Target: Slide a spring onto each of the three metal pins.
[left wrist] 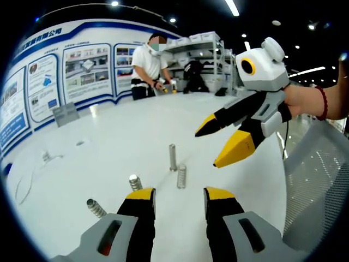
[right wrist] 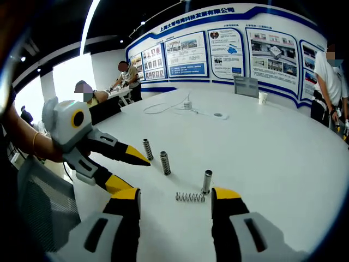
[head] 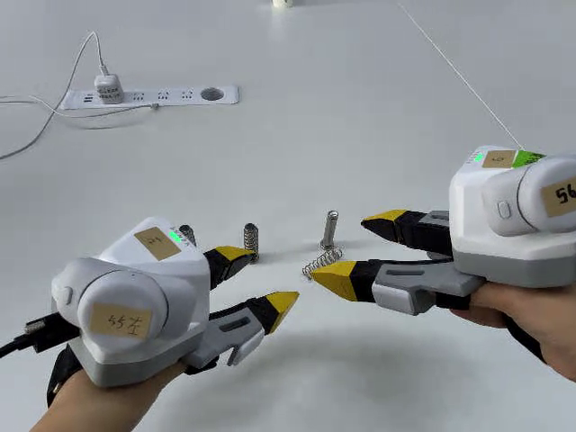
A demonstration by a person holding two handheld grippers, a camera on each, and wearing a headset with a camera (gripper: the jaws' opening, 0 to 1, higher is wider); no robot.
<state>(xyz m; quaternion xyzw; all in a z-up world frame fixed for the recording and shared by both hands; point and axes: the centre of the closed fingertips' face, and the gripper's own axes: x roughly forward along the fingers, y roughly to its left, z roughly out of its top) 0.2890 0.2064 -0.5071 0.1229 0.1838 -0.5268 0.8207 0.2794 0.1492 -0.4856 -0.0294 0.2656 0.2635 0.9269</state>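
Observation:
Three metal pins stand on the white table. Two wear springs: the left pin (head: 186,235) (left wrist: 95,207) (right wrist: 147,149) and the middle pin (head: 251,239) (left wrist: 135,182) (right wrist: 164,162). The right pin (head: 329,230) (left wrist: 173,157) (right wrist: 207,181) is bare. A loose spring (head: 322,262) (left wrist: 181,176) (right wrist: 190,196) lies flat at its foot. My right gripper (head: 357,247) (left wrist: 210,148) (right wrist: 177,194) is open and empty, its jaws either side of the loose spring and bare pin. My left gripper (head: 261,279) (left wrist: 177,194) (right wrist: 134,172) is open and empty, just in front of the two sprung pins.
A white power strip (head: 148,95) with a plugged-in adapter and cables lies at the far left. A thin white cord (head: 459,76) runs across the table's far right. People (left wrist: 147,65) work at benches in the background.

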